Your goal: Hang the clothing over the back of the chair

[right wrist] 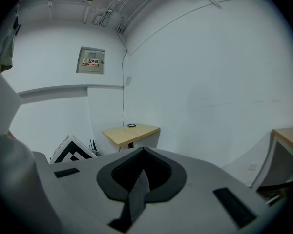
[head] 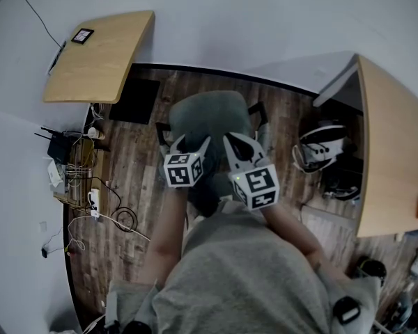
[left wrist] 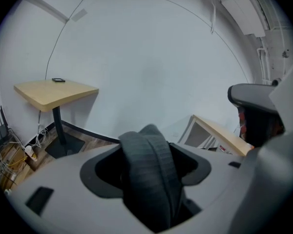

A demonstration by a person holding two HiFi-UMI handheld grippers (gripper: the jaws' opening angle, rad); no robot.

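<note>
**Clothing Between Both Grippers Above the Chair**

The left gripper (head: 192, 145) and right gripper (head: 242, 149) sit side by side over the chair (head: 212, 113), both pointing away from the person and somewhat downward. The chair's grey-green upholstery shows just beyond their tips, with a dark armrest on either side.

In the left gripper view the jaws stand wide apart. A thick, rolled fold of the dark grey clothing (left wrist: 149, 172) lies in the gap between them, with hollow space on both sides of it, so the pads are not pressing on it.

In the right gripper view the jaws are drawn close together, pinched on a thin edge of the same cloth that trails back toward the camera.

From the head view a dark bunch of the fabric shows low between the two marker cubes, close to the person's grey shirt (head: 244, 277). Whether it already rests on the chair back is hard to say, because the grippers cover that spot.

Around the chair is a dark wood floor (head: 143, 165). A light wooden table (head: 101, 58) stands against the wall at the upper left with a small dark device (head: 82, 35) on it, a tangle of cables (head: 80, 186) lies below it, and a second wooden desk (head: 390, 152) runs along the right side.
</note>
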